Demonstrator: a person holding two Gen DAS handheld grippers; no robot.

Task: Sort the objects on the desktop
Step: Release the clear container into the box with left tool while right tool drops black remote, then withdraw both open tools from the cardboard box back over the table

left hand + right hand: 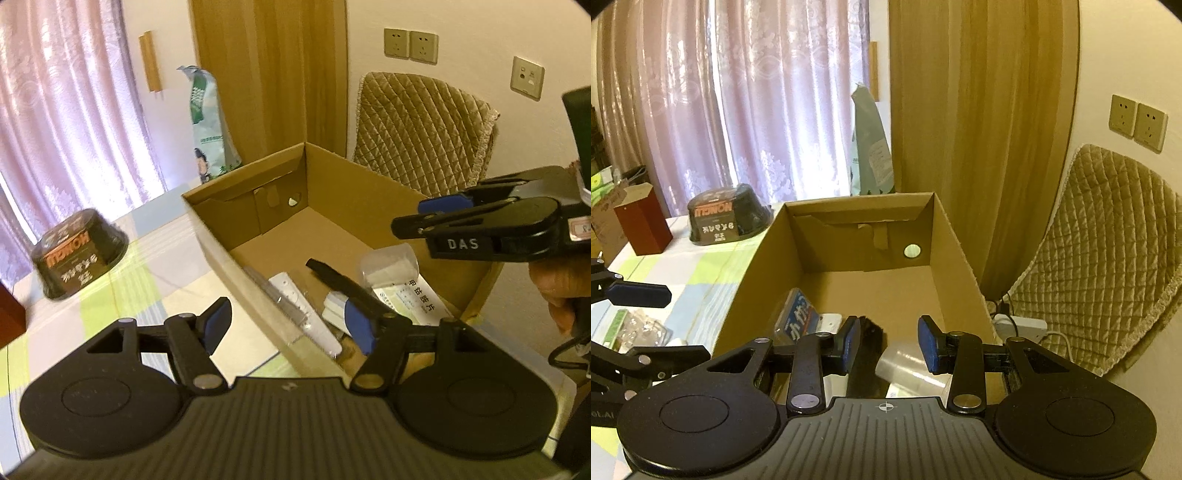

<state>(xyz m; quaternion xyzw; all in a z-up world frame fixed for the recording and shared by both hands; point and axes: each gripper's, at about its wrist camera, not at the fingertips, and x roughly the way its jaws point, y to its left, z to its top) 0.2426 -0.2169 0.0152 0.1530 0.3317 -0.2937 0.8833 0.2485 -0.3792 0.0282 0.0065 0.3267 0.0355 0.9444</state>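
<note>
Checked table (122,295), cardboard box (757,258) part-filled: your right gripper (888,343) hangs released over it, left gripper (291,325) released too; next grab the far black bowl (727,216) squarely.

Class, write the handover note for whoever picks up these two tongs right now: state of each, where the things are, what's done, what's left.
Left tongs: open, empty, hovering at the cardboard box's near corner.
Right tongs: open, empty, over the box.
Done: white remote, black stick-like item, clear plastic cup, printed medicine box and blue packet lie inside.
Left: black instant-noodle bowl, red box and clear blister packaging sit on the checked tablecloth.
</note>
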